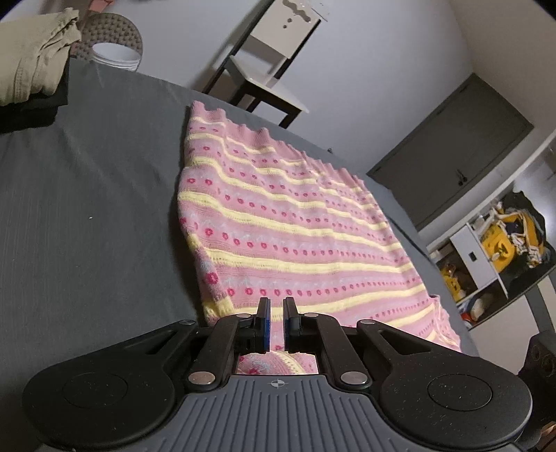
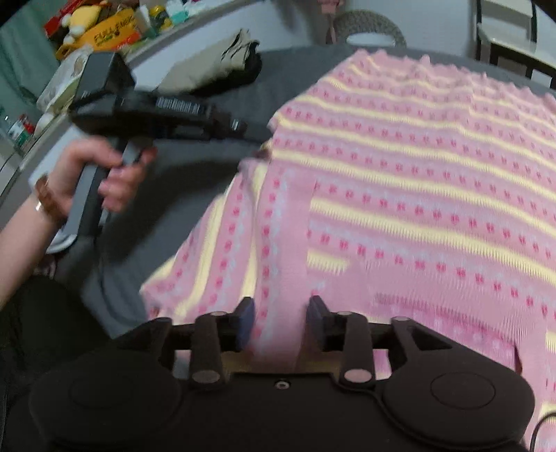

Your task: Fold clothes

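A pink knit sweater (image 1: 295,215) with yellow stripes and red dots lies spread on the grey-covered table (image 1: 87,208). My left gripper (image 1: 277,313) sits at the sweater's near edge, jaws almost together with pink knit between the pads. In the right wrist view, a hand (image 2: 104,174) holds that left gripper (image 2: 260,137) against the sweater's (image 2: 417,174) left edge. My right gripper (image 2: 280,309) has a sleeve (image 2: 285,243) filling the gap between its fingers. The sleeve looks raised and runs across the sweater body. The right wrist view is motion-blurred.
A folded stack of beige and black clothes (image 1: 31,69) sits at the table's far left corner. Beyond the table stand a white chair (image 1: 271,69), a white tub (image 1: 114,52), and a shelf with yellow toys (image 1: 497,250). A cluttered counter (image 2: 104,31) runs along the left.
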### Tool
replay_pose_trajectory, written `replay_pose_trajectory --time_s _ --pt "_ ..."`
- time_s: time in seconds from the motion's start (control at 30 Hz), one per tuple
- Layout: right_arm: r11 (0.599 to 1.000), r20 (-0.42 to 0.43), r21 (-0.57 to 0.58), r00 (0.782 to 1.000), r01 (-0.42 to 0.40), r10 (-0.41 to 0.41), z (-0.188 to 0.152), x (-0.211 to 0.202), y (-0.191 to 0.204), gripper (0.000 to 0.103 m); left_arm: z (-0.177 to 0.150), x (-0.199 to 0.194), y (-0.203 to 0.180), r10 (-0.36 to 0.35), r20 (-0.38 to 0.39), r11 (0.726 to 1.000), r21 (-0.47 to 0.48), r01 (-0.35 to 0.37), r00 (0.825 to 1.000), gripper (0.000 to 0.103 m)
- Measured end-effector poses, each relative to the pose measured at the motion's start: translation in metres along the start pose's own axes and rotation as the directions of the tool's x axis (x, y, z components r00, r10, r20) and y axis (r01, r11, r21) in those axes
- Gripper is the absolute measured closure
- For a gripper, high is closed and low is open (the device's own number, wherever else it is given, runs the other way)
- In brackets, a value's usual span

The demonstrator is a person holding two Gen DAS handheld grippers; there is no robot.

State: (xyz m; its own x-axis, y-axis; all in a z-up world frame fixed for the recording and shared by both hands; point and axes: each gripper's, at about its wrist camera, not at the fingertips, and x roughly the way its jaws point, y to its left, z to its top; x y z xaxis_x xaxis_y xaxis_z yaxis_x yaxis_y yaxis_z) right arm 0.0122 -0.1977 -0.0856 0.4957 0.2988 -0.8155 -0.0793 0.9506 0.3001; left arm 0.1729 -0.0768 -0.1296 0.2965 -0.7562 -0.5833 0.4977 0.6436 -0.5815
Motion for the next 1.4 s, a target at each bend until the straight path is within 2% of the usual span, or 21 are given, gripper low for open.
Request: replay_pose_trajectory --time_s 0.27,0.33,0.47,0.5,0.6,0.67,0.83,1.0,1.07,1.13,1.23,1.3,1.4 --pt "0.996 0.102 0.082 0.995 -0.017 0.009 0.057 0.043 -0.022 0.063 -0.008 0.018 0.0 0.071 -0.082 0.997 0.044 -0.068 0.994 0.099" --pt "0.995 0.109 0.101 0.994 -0.011 0.0 0.067 0.054 -0.029 0.063 -0.007 0.017 0.001 0.075 -0.086 0.996 0.044 -0.072 0.993 0.099" --pt "0.995 0.117 0.075 0.992 -0.057 0.048 0.073 0.065 -0.029 0.064 -0.006 0.014 0.007 0.063 -0.096 0.998 0.011 -0.062 0.993 0.099" --pt "0.996 0.115 0.061 0.991 -0.069 0.061 0.075 0.068 -0.028 0.067 -0.006 0.014 0.009 0.059 -0.098 0.998 0.002 -0.059 0.993 0.099" --pt "0.995 0.082 0.032 0.993 -0.092 0.089 0.075 0.074 -0.023 0.096 -0.005 0.013 0.012 0.052 -0.106 0.998 -0.016 -0.054 0.993 0.099" --pt "0.998 0.101 0.016 0.993 -0.061 0.059 0.076 0.072 -0.021 0.096 -0.006 0.013 0.013 0.052 -0.107 0.998 -0.019 -0.054 0.993 0.099" --pt "1.0 0.165 0.002 0.986 0.004 -0.004 0.079 0.064 -0.019 0.097 -0.005 0.012 0.013 0.055 -0.107 0.998 -0.022 -0.058 0.993 0.099" --pt "0.998 0.138 -0.039 0.99 0.047 -0.042 0.075 0.077 -0.018 0.096 -0.004 0.01 0.013 0.056 -0.102 0.998 -0.026 -0.059 0.993 0.099" --pt "0.998 0.139 -0.035 0.989 0.058 -0.053 0.076 0.075 -0.018 0.093 -0.002 0.006 0.012 0.062 -0.083 0.998 -0.02 -0.064 0.995 0.099" --pt "0.996 0.145 -0.036 0.987 0.081 -0.075 0.076 0.07 -0.017 0.08 0.001 -0.003 0.01 0.079 -0.044 0.997 -0.009 -0.08 0.996 0.098" --pt "0.989 0.177 -0.071 0.977 0.132 -0.117 0.072 0.053 -0.01 0.075 0.005 -0.016 0.008 0.062 0.004 0.998 -0.012 -0.062 0.998 0.098" --pt "0.991 0.173 -0.11 0.983 0.079 -0.059 0.063 0.037 -0.001 0.07 0.007 -0.022 0.007 -0.02 0.013 0.999 -0.03 0.02 1.0 0.098" --pt "0.972 0.105 -0.225 0.991 -0.061 0.086 0.043 0.022 0.021 0.07 0.005 -0.02 -0.001 -0.136 -0.033 0.991 -0.019 0.135 0.99 0.098"
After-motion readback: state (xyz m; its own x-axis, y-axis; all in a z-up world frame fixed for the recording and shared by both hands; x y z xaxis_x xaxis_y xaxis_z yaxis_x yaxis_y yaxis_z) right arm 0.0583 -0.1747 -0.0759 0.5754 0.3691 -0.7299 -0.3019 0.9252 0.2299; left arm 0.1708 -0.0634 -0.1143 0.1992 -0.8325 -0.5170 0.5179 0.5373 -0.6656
